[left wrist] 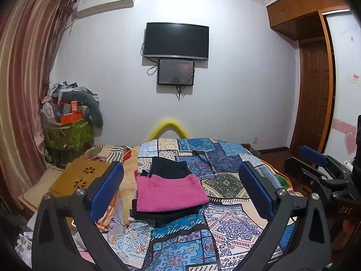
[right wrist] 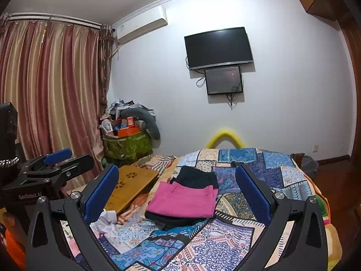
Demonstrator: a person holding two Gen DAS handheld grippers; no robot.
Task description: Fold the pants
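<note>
Folded pink pants (left wrist: 170, 192) (right wrist: 183, 199) lie on top of a folded dark garment (left wrist: 165, 215) (right wrist: 178, 220) on the patchwork bedspread (left wrist: 230, 223) (right wrist: 225, 244). Another folded dark garment (left wrist: 169, 167) (right wrist: 195, 177) lies just behind them. My left gripper (left wrist: 180, 190) is open, held above the bed short of the pile, with nothing between its blue pads. My right gripper (right wrist: 177, 195) is open too, and empty. In the left wrist view the right gripper (left wrist: 315, 164) shows at the right edge; in the right wrist view the left gripper (right wrist: 54, 162) shows at the left edge.
A wooden lap desk (left wrist: 83, 176) (right wrist: 133, 186) lies left of the pile. A heaped green bin (left wrist: 67, 133) (right wrist: 126, 144) stands by the curtain (left wrist: 20, 90). Two screens (left wrist: 176, 40) hang on the far wall. A crumpled white cloth (right wrist: 106, 222) lies near my right gripper's left finger. Wardrobe (left wrist: 313, 85) at right.
</note>
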